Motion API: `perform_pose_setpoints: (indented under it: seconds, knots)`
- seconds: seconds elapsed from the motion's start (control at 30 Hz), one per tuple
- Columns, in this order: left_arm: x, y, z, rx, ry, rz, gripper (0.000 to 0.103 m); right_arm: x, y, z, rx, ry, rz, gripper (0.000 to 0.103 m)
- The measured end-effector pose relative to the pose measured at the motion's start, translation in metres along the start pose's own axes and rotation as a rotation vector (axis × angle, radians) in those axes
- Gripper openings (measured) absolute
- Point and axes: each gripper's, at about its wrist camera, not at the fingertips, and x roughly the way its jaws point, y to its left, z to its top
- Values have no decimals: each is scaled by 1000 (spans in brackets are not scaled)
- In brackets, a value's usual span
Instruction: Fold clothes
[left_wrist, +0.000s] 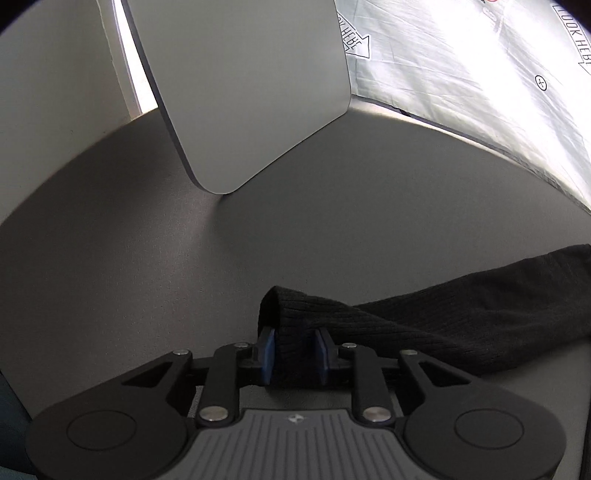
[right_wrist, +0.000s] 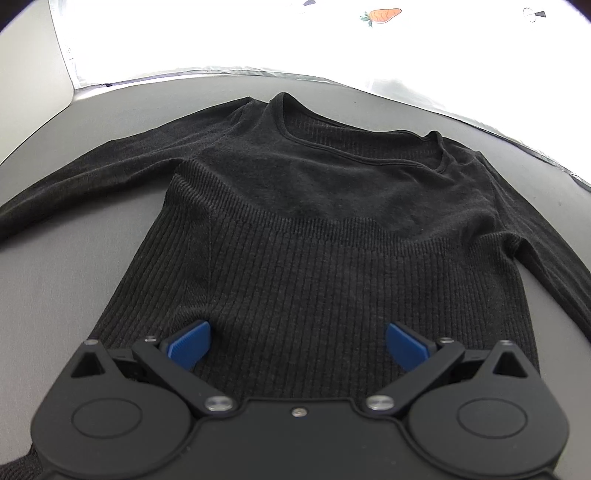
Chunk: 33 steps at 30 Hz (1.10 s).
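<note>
A black ribbed long-sleeved sweater (right_wrist: 325, 229) lies flat on the grey table (right_wrist: 74, 280), neckline at the far side, sleeves spread to both sides. My right gripper (right_wrist: 297, 345) is open, its blue pads over the sweater's hem near its middle, holding nothing. In the left wrist view, my left gripper (left_wrist: 294, 352) is shut on the cuff end of a sleeve (left_wrist: 461, 314), which trails away to the right across the table (left_wrist: 184, 277).
A grey flat panel (left_wrist: 243, 92) stands tilted on the table ahead of the left gripper. A white printed sheet (left_wrist: 480, 74) lies beyond the table's far edge; it also shows in the right wrist view (right_wrist: 258, 37) with a carrot picture.
</note>
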Motion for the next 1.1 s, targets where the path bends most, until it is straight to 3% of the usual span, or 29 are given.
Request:
perform_pose_setpoints:
  seconds: [0.13, 0.17, 0.4, 0.53, 0.67, 0.73, 0.87, 0.97, 1.0, 1.03, 1.07, 1.1]
  knots:
    - [-19, -5, -8, 6, -54, -54, 56, -12, -4, -5, -18, -9, -28, 102]
    - [-22, -7, -9, 1, -60, -68, 58, -15, -6, -7, -12, -11, -36, 102]
    - [-34, -38, -37, 34, -11, -193, 61, -41, -41, -34, 78, -7, -107, 102]
    - [-43, -65, -65, 57, 79, -348, 61, -60, -71, -58, 153, 7, -160, 102]
    - [-58, -106, -100, 189, 169, -495, 61, -81, -102, -85, 210, 34, -196, 100]
    - [-66, -129, -120, 274, 220, -556, 61, -91, -116, -99, 223, 51, -190, 92]
    - [-71, -156, -153, 347, 314, -592, 62, -104, -139, -126, 240, 100, -145, 74]
    - [-76, -166, -167, 365, 308, -553, 59, -108, -153, -143, 250, 141, -84, 61]
    - [-79, -169, -170, 366, 301, -532, 56, -108, -155, -146, 246, 149, -64, 51]
    - [-80, -170, -172, 365, 307, -521, 34, -108, -157, -149, 238, 152, -41, 35]
    - [-81, -171, -175, 364, 315, -512, 1, -109, -158, -149, 231, 153, -32, 23]
    - [-83, -173, -177, 364, 323, -502, 3, -111, -161, -149, 223, 153, -25, 4]
